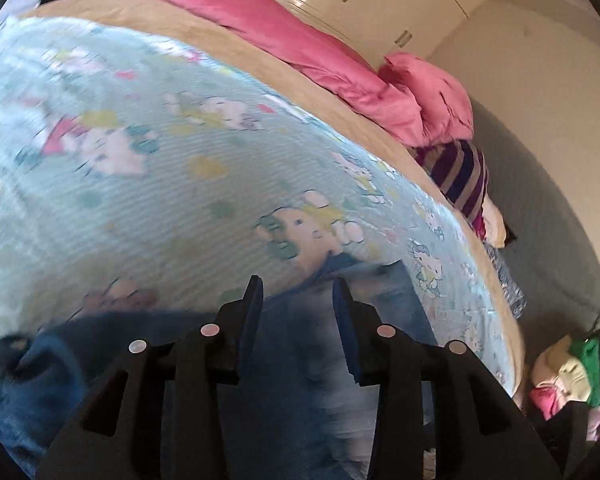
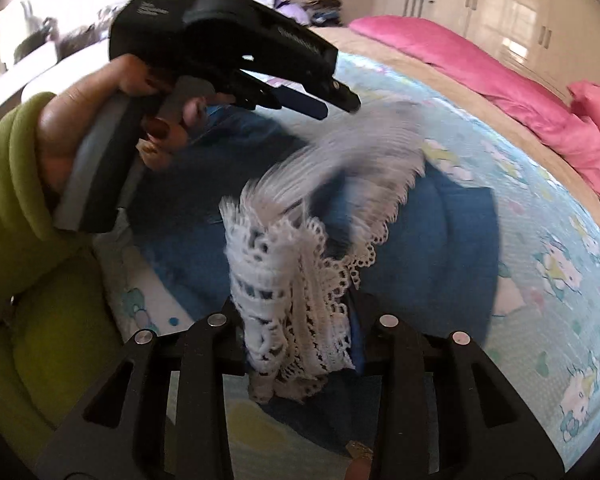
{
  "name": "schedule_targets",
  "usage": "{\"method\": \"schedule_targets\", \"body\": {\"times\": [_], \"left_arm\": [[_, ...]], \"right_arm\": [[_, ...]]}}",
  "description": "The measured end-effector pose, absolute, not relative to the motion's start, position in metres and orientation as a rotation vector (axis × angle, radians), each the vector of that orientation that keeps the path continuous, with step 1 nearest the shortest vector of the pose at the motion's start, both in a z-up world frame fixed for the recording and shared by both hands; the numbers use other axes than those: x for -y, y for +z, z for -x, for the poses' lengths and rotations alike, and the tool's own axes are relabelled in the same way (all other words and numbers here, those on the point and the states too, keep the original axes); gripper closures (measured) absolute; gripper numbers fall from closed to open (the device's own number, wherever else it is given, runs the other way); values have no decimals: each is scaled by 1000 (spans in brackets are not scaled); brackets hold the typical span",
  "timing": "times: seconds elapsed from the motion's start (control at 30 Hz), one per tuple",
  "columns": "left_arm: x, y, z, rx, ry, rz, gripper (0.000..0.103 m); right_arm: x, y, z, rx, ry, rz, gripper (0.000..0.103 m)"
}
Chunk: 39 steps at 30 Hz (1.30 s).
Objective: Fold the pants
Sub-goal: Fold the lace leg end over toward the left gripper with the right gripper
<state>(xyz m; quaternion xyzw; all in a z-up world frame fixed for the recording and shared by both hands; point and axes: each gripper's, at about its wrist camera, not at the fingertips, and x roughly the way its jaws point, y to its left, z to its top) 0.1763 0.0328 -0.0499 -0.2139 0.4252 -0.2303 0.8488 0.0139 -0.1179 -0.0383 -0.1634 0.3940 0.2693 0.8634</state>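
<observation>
Pants [image 2: 440, 240] on bed [image 2: 540, 208], mid-fold; right claw [image 2: 300, 332] clamps lace hem [image 2: 292, 304]; left claw [image 1: 298, 292] released, empty; next: lay hem flat, release.

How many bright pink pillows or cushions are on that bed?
2, as far as shows: a long pink cushion along the far edge of the bed, and a smaller pink pillow at its right end. More may be hidden.

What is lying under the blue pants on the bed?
The blue pants lie on a light-blue cartoon-print blanket. Whatever is directly beneath the pants is covered.
</observation>
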Motion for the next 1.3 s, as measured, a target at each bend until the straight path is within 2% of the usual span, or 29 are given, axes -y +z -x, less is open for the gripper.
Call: {"method": "schedule_targets", "body": {"times": [0.07, 0.13, 0.23, 0.37, 0.57, 0.77, 0.8, 0.87, 1.1, 1.13, 1.2, 1.23, 1.3], "left_arm": [[-39, -56, -172, -911, -508, 486, 68], [-40, -61, -170, -918, -522, 501, 51], [-39, -65, -170, -926, -530, 496, 51], [-41, -69, -168, -941, -534, 507, 51], [-32, -75, -172, -982, -548, 524, 51], [-21, -86, -189, -1032, -530, 549, 51], [-19, -86, -191, -1036, -524, 550, 53], [-14, -86, -194, -1050, -505, 533, 81], [1, -72, -193, -1021, -486, 468, 86], [2, -68, -193, -1012, -494, 466, 86], [7, -60, -193, -991, -507, 444, 86], [10, -53, -194, -965, -525, 431, 86], [13, -45, -196, -931, -576, 451, 88]], "right_arm": [[113, -40, -12, -835, 577, 347, 69], [108, -37, -9, -837, 611, 336, 62], [106, -26, 1, -816, 666, 326, 46], [120, -4, 7, -798, 712, 247, 35], [176, 12, -42, -762, 540, 132, 33], [223, -6, -102, -861, 412, -50, 31], [228, -9, -110, -871, 398, -64, 31], [232, -13, -130, -883, 382, -80, 31], [243, -48, -192, -993, 390, -197, 31], [245, -54, -196, -1020, 402, -225, 36], [249, -55, -197, -1019, 443, -251, 63], [253, -53, -194, -1000, 465, -267, 90], [263, -48, -189, -966, 456, -303, 94]]}}
